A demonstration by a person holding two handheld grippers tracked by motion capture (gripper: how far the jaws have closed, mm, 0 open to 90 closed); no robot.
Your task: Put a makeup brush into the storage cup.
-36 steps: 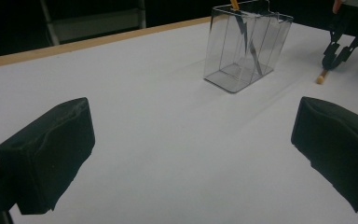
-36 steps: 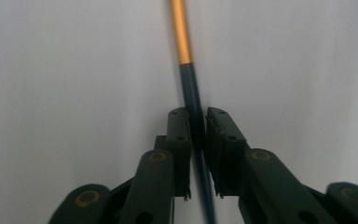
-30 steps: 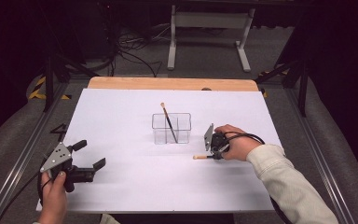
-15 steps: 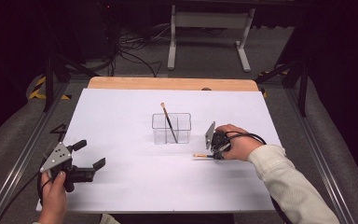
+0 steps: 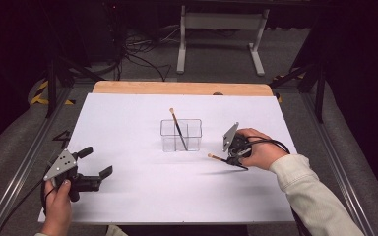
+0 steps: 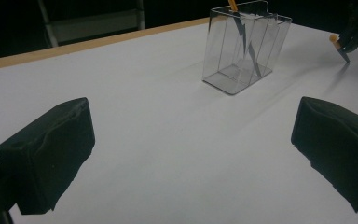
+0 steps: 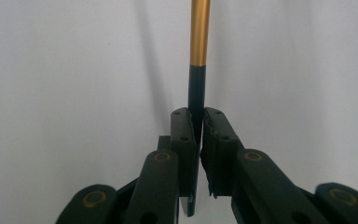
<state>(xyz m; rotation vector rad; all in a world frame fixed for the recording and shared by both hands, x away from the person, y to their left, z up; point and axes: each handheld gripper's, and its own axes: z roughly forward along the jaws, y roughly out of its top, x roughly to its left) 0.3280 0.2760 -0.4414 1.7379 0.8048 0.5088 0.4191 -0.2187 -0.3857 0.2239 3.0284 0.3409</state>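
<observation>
Right now one slim stick (image 7: 199, 56), black at the held end and orange-gold further out, is pinched between the closed jaws of the right gripper (image 7: 198, 123). In the high view that stick (image 5: 216, 158) juts leftward from the right gripper (image 5: 236, 156), lifted just clear of the table, to the right of and slightly nearer than the clear container (image 5: 180, 134). From the left gripper view its orange tip (image 6: 334, 39) shows at the far right, apart from the container (image 6: 242, 49).

Counting sticks gives two: the held one, and a second stick (image 5: 177, 129) standing tilted inside the container, its pale end poking above the rim toward the far side. One container stands near the middle of the white table (image 5: 142, 196), and it has a divider that splits it into compartments; which compartment the second stick occupies I cannot tell.

Two grippers are in use. One hand (image 5: 261, 150) with a pale sleeve holds the right one. The left gripper (image 5: 94, 161) sits at the near left corner of the table, well apart from the container, held by the other hand (image 5: 58, 201), its two black pads (image 6: 51, 158) spread wide with nothing between them.
</observation>
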